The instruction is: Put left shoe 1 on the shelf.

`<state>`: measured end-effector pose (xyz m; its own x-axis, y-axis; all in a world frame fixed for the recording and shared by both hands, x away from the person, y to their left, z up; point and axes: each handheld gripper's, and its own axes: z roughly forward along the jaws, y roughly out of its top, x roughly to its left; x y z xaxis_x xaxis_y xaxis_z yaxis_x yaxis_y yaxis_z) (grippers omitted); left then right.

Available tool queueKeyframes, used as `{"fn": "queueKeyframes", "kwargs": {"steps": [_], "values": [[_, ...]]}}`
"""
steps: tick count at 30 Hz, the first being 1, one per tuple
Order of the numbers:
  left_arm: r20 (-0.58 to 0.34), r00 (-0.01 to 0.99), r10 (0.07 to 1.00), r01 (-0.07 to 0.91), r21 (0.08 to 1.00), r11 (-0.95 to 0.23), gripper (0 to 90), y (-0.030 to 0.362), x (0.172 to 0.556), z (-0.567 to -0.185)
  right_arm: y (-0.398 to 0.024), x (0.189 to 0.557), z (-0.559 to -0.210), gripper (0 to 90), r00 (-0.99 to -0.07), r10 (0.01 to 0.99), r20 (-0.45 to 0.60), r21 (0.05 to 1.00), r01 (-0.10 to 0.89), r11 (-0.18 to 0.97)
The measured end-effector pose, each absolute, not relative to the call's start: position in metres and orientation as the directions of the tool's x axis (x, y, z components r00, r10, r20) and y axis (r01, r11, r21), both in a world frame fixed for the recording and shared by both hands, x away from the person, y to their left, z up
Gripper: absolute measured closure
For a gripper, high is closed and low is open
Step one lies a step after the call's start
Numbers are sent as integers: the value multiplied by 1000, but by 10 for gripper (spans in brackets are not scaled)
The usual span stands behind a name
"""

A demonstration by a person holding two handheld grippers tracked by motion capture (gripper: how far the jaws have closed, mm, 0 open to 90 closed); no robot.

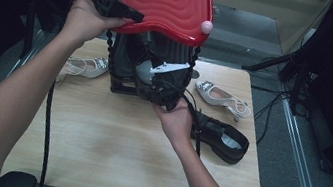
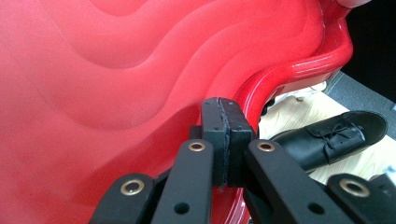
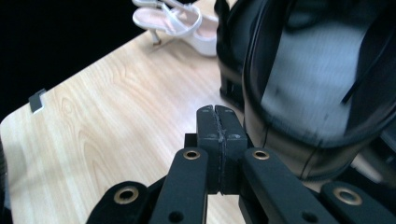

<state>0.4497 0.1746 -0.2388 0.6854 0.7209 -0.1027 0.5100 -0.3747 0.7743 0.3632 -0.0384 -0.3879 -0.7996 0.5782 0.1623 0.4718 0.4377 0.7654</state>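
Even overhead light brightens the pale wooden tabletop [image 1: 110,150] while surroundings beyond it stay dark; the glossy red wavy plastic lid [image 2: 116,84] shows soft glare, and the black shoe [image 3: 317,79] is motion-blurred.

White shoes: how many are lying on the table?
2. One white shoe lies at the table's far left, the other white shoe at the far right. The red lid may hide more.

You have two white sandals [image 1: 86,66] [image 1: 222,97], two black shoes [image 1: 221,136] [image 3: 317,88], one red tray [image 1: 168,3] and one black rack [image 1: 125,69] beside your grippers.
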Motion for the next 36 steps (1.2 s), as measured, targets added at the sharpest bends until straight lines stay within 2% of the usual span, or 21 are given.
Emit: {"fn": "queueKeyframes", "kwargs": {"steps": [8,12,17,27,36], "values": [[-102,685,721,506,778,-371,900,175,449,-239,-49,364,-420,900,-793,583,177,720,508,472],[-103,685,721,504,781,-368,900,175,449,-240,-54,372,-428,900,-770,610,186,720,529,449],[-105,683,723,505,783,-363,900,175,449,-240,-53,380,-433,900,-753,612,241,712,566,415],[-102,683,723,507,779,-369,900,175,448,-240,-36,384,-427,900,-757,618,210,704,556,442],[-97,682,725,503,781,-369,900,175,448,-240,-28,398,-424,900,-738,637,224,710,571,412]]}}
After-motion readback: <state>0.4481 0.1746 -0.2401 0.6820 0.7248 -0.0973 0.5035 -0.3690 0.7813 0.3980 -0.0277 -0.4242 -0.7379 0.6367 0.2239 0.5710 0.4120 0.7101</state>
